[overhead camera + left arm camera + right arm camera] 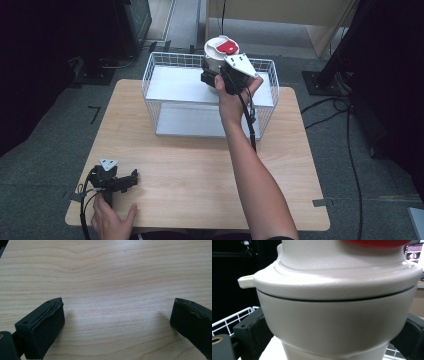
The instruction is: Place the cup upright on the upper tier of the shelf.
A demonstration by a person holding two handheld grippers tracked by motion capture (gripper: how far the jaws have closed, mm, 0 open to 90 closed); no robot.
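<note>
A cream-white lidded container (218, 54) with a red patch on its lid is held above the upper shelf of the white wire rack (165, 62) at the back of the table. My right gripper (220, 75) is shut on its body; in the right gripper view the black jaws press both sides of the container (337, 315), and whether its base touches the shelf is hidden. My left gripper (131, 178) rests on the wooden table (200, 170) near the front left corner. In the left gripper view its jaws stand wide apart, open, with bare wood (112, 290) between them.
The wire rack has two white shelves (172, 85) and fills the back middle of the table. Cables (327, 107) and dark stands lie on the grey floor to the right. A dark cabinet (135, 20) stands at the back left.
</note>
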